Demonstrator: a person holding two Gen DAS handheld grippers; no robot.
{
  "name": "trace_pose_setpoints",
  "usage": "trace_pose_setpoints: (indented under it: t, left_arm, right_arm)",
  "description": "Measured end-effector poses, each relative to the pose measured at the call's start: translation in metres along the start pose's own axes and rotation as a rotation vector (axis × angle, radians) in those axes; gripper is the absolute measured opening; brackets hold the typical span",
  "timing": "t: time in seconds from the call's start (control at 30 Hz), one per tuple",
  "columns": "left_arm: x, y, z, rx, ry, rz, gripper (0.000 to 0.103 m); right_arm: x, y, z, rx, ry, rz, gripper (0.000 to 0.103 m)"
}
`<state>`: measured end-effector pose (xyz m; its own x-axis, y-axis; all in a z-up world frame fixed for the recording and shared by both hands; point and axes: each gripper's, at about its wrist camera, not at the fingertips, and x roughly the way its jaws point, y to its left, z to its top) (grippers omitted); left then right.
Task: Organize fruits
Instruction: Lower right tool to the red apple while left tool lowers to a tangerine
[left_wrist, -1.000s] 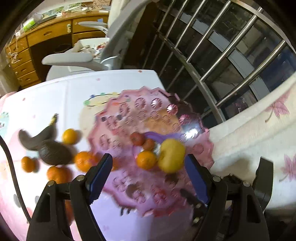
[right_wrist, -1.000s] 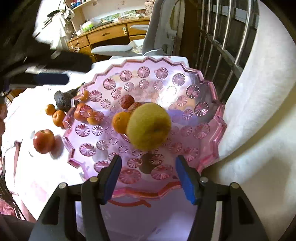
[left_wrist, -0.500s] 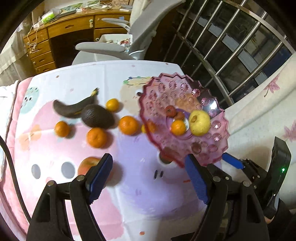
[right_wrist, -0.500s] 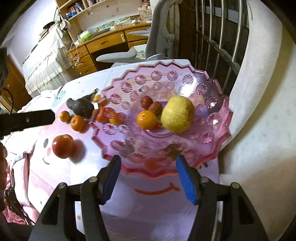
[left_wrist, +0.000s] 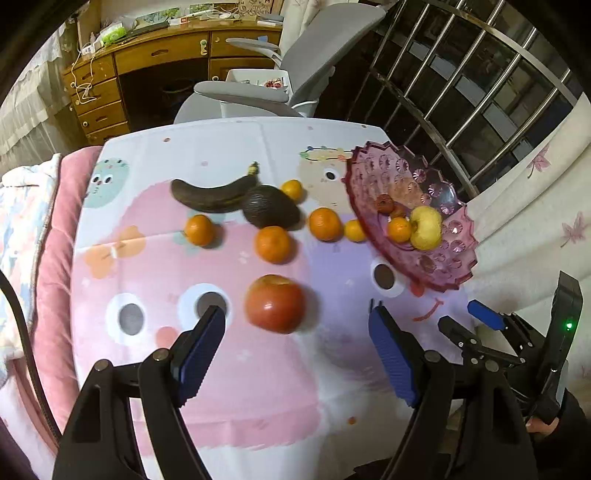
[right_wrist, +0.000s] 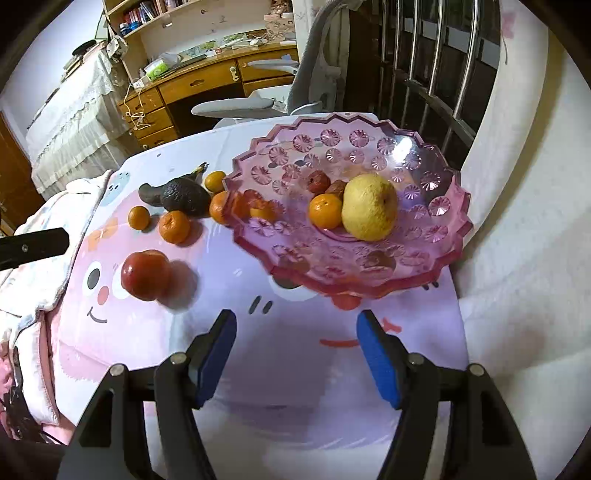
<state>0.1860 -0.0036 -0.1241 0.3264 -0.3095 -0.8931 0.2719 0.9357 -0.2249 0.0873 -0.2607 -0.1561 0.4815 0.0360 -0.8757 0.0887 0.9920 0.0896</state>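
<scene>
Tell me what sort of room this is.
Probably a bedroom or home study: a wooden desk with drawers, a bookshelf above it, a grey office chair, and fruit on a cartoon-print tablecloth.

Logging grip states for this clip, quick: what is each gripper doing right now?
Left gripper: open, nothing between its fingers.
Right gripper: opening, nothing between its fingers.

Fruits on the cloth and in the pink bowl

The pink bowl (right_wrist: 436, 254) holds a yellow pear (right_wrist: 369, 212) and a mandarin (right_wrist: 325, 210); a red apple (right_wrist: 146, 275) lies at its 9 o'clock.
</scene>
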Motion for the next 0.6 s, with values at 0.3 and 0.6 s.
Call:
trace_pose_setpoints:
  t: [0.3, 0.6]
  left_arm:
    - [-0.02, 0.049, -0.003, 0.061, 0.007, 0.003, 0.079]
    - [-0.028, 0.089, 0.001, 0.135, 0.028, -0.008, 0.079]
  right_arm:
    - [-0.008, 0.057, -0.015, 0.038, -0.011, -0.04, 0.068]
    - [-0.008, 0.109, -0.026, 0.083, -0.022, -0.053, 0.068]
